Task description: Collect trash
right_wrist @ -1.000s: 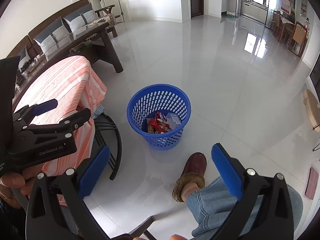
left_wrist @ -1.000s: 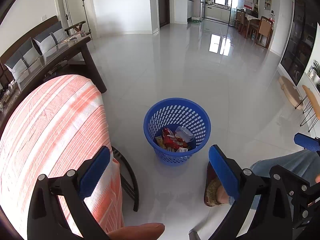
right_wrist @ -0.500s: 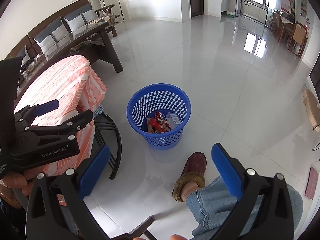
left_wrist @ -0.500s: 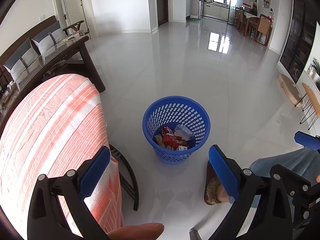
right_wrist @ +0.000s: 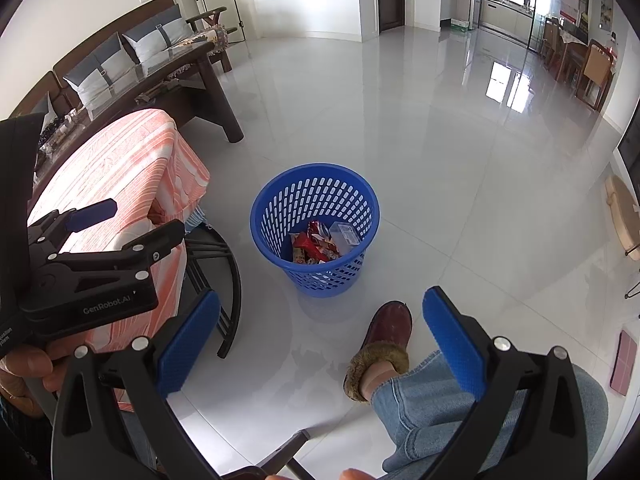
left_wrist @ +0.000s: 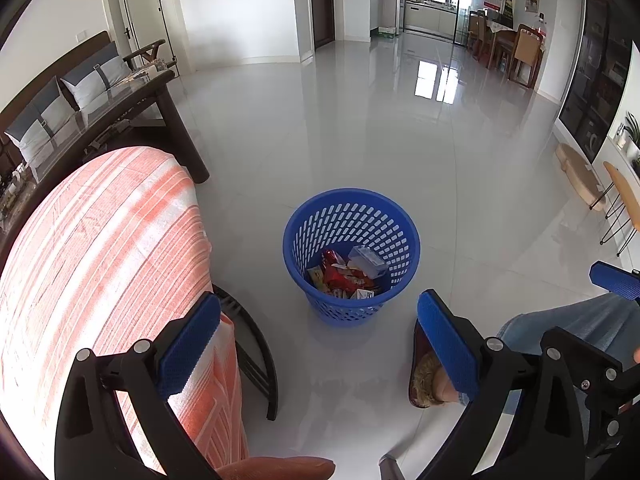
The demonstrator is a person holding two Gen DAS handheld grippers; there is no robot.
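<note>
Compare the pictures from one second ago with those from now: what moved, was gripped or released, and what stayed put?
Nothing visibly changed. Both grippers, left and right, remain open and empty above the floor; the bin and its wrappers stay put.

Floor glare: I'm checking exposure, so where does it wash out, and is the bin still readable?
Left wrist: window glare on the floor, fisheye bending; blue bin and its wrappers sharp. Right wrist: similar glare patch, bin clear.
</note>
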